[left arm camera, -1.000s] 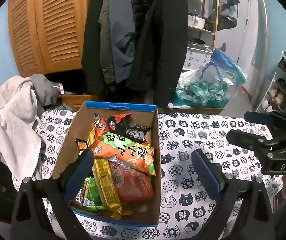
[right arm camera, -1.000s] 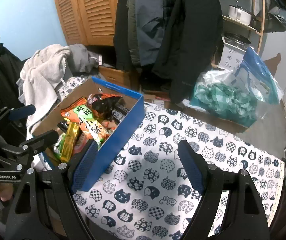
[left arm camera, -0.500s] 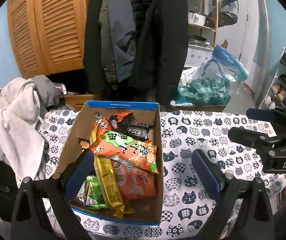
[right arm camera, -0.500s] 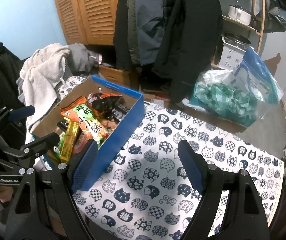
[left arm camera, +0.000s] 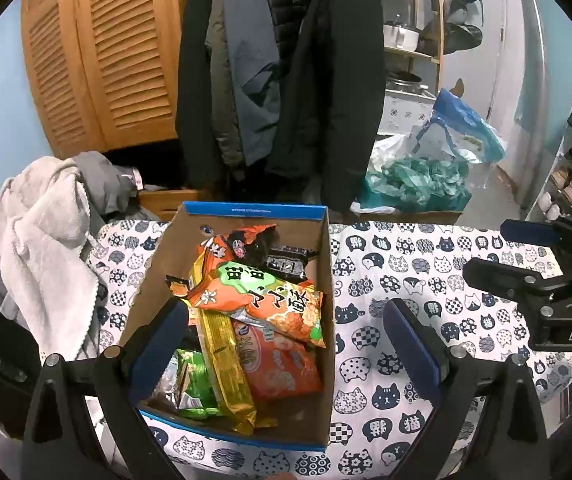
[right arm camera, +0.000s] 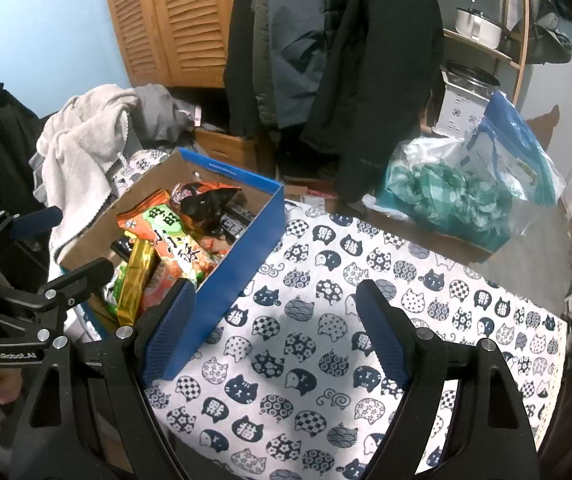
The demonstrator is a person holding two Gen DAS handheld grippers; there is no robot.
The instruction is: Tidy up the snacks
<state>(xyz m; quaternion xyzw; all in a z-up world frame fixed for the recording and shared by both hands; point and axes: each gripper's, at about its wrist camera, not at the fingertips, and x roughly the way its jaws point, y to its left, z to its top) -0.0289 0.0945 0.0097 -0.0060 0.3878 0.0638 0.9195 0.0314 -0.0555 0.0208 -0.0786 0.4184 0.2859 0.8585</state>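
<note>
1. A blue cardboard box (left arm camera: 326, 280) with a brown inside is seen in the lower middle of the left wrist view, standing on a table covered by a cat-print cloth (left arm camera: 406, 264).
2. The snacks are held inside that box: an orange and green packet (left arm camera: 262, 300) lies on top, tilted across a gold packet (left arm camera: 222, 356) and an orange-red packet (left arm camera: 286, 364).
3. A green packet (left arm camera: 194, 388) is seen at the box's lower left corner, and a black and orange packet (left arm camera: 254, 240) with a small dark wrapper (left arm camera: 286, 266) at the far end.
4. The left gripper (left arm camera: 286, 344) is held over the box with its blue pads spread wide; nothing is pinched between them.
5. One pad is seen over the box's left part, the other over the cloth to the right of the box.
6. The right gripper (right arm camera: 274, 332) is spread as well and holds nothing; in its view the cloth fills the lower middle, and the box (right arm camera: 242, 264) is seen at centre left.
7. Its left pad appears in front of the box's blue side wall; whether they touch cannot be told.
8. Each gripper's black frame is seen at the edge of the other's view.
9. Dark coats (left arm camera: 326, 80) are seen hanging in the upper middle, a louvred wooden door (left arm camera: 106, 60) at upper left, a pale towel (left arm camera: 42, 248) at centre left, and a clear bag of green material (left arm camera: 418, 184) at centre right.
</note>
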